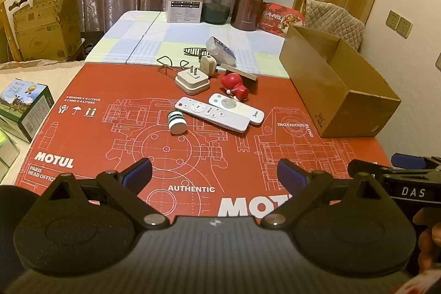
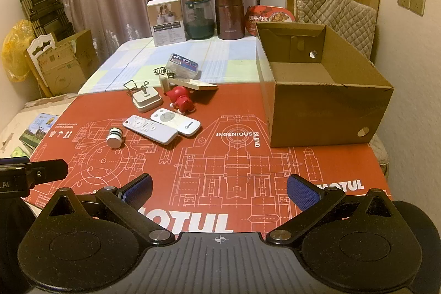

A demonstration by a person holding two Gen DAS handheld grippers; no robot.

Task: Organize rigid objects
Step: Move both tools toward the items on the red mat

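Both of my grippers are hovering low over the near edge of the red printed mat (image 2: 237, 156), side by side: my left gripper (image 1: 214, 173) is holding its blue-padded fingers (image 1: 137, 172) spread wide with nothing between them, and my right gripper (image 2: 219, 190) is doing the same. Ahead of each pair of fingers, a broad bare stretch of mat is lying open before the clutter begins. From my right wrist view, the small white cylinder (image 2: 115, 138) is lying at about eleven o'clock, and the two white remotes (image 2: 150, 128) are resting side by side and touching, just right of it. Farther back, the red figurine (image 2: 182, 99), the white plug adapter (image 2: 146, 99) and the clear plastic case (image 2: 182, 65) are crowding together near the mat's far edge. The open cardboard box (image 2: 328, 106) is sitting at one o'clock, against the mat's right edge, its opening facing up. Along the table's far edge, a white carton (image 2: 166, 19) and a brown flask (image 2: 229, 15) are standing in a row.
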